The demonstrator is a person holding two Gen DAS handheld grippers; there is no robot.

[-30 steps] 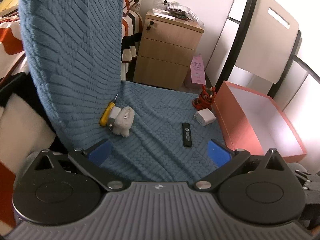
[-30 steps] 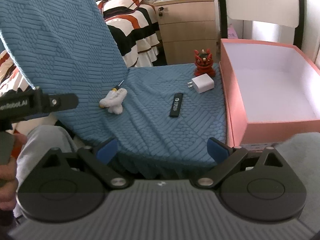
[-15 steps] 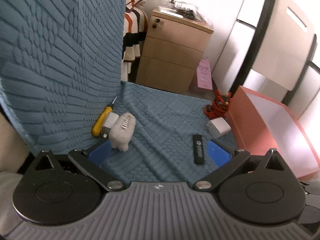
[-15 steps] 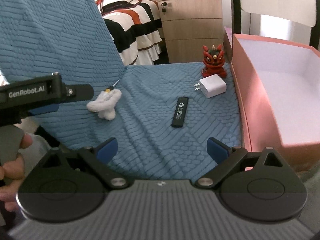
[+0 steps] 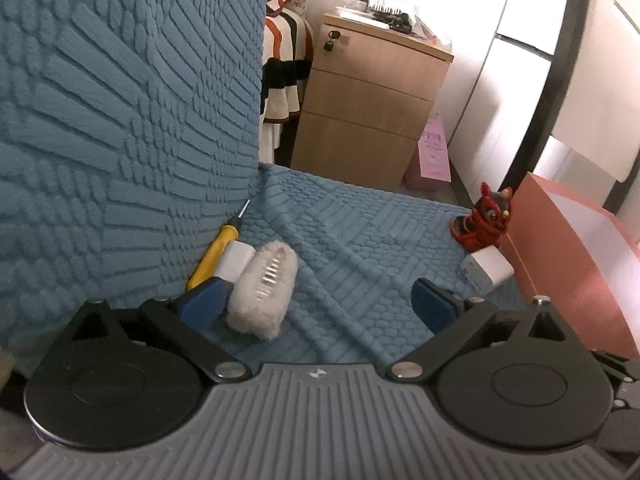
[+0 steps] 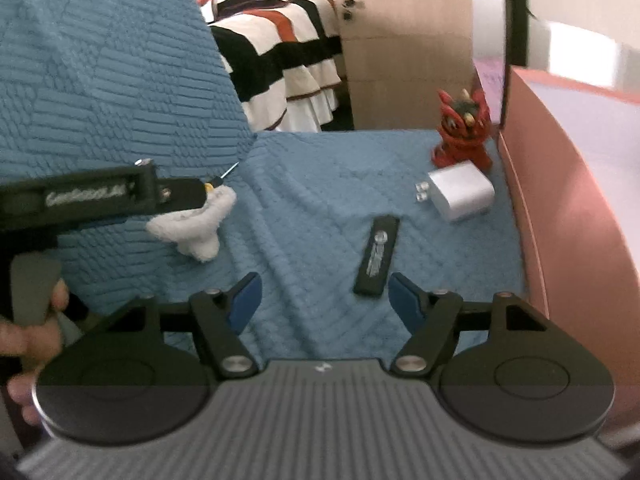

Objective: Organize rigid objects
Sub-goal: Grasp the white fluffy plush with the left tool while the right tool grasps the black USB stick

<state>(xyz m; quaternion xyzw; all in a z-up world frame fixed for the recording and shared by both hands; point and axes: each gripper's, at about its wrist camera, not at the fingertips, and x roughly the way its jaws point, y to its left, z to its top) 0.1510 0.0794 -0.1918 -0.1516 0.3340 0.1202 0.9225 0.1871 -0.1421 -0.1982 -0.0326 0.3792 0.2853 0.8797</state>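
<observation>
Blue textured cover (image 5: 360, 240) lies under everything, seat and backrest alike. Left gripper (image 5: 320, 304): jaws wide apart, nothing held; its left blue pad (image 5: 202, 304) sits just beside the near end of a white fluffy item (image 5: 262, 292), contact not certain. Ahead-left of that pad, a yellow-handled screwdriver (image 5: 214, 256) lies along the crease below the backrest, with a small white block (image 5: 234, 260) between it and the fluffy item. Ahead-right of the left gripper: white charger (image 5: 486, 270), red figurine (image 5: 484, 220) just behind it, pink box (image 5: 560, 264) at far right, open side up. Right gripper (image 6: 324, 300): jaws also wide apart, empty, low over the cover. Black flat stick (image 6: 376, 256) lies just ahead of its right pad (image 6: 404, 300), slightly inside the gap line, not touched. Charger (image 6: 460, 192) and figurine (image 6: 460, 128) are further ahead-right; the box wall (image 6: 560, 200) runs along the right. Wooden drawer unit (image 6: 404, 52) stands beyond the seat edge; view is motion-blurred.
</observation>
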